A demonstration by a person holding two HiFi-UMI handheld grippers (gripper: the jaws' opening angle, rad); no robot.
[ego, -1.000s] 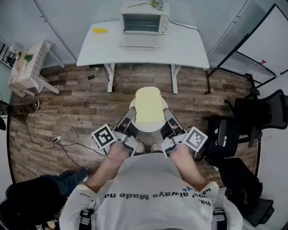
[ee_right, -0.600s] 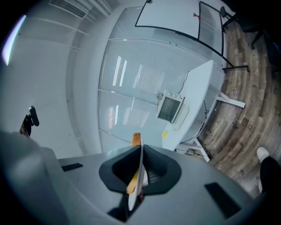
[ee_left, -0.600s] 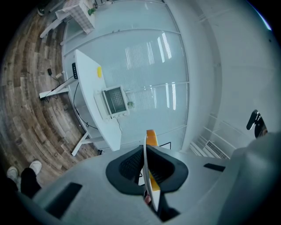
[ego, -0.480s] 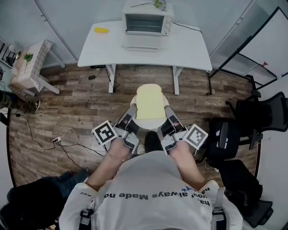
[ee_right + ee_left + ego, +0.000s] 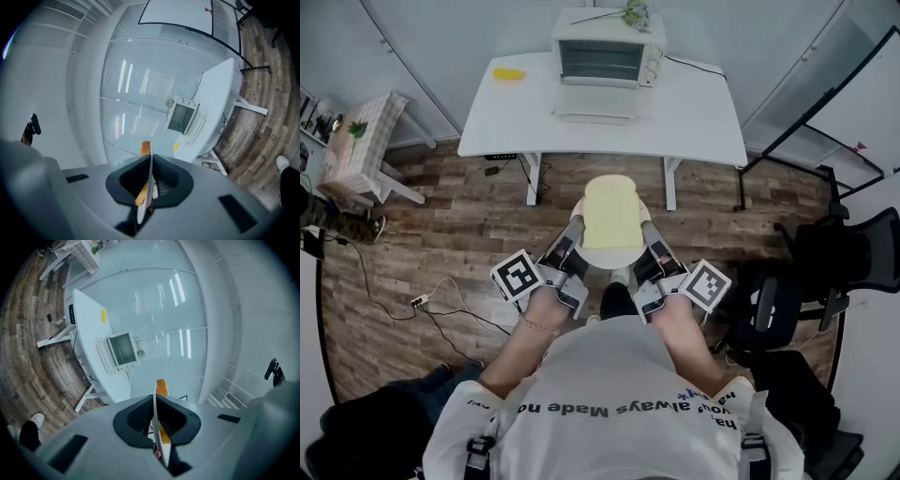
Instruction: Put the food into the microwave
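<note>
Yellow toast [image 5: 611,211] lies on a plate [image 5: 614,263], mid-carry. The left gripper [image 5: 572,240] and right gripper [image 5: 652,242] each clamp its rim. The microwave [image 5: 605,47] stands well ahead on the table [image 5: 694,103], its door seemingly down. Next comes walking closer, plate level.

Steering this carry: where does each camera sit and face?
Head view: on the person's head, facing steeply down at the toast on a plate, table and microwave beyond; forearms, left claw, right claw show.
Left gripper view: on the left claw, facing along its jaws, shut on the plate's rim, toward the microwave; a shoe shows.
Right gripper view: on the right claw, likewise shut on the rim; a shoe shows.
Shared: all see the microwave.
</note>
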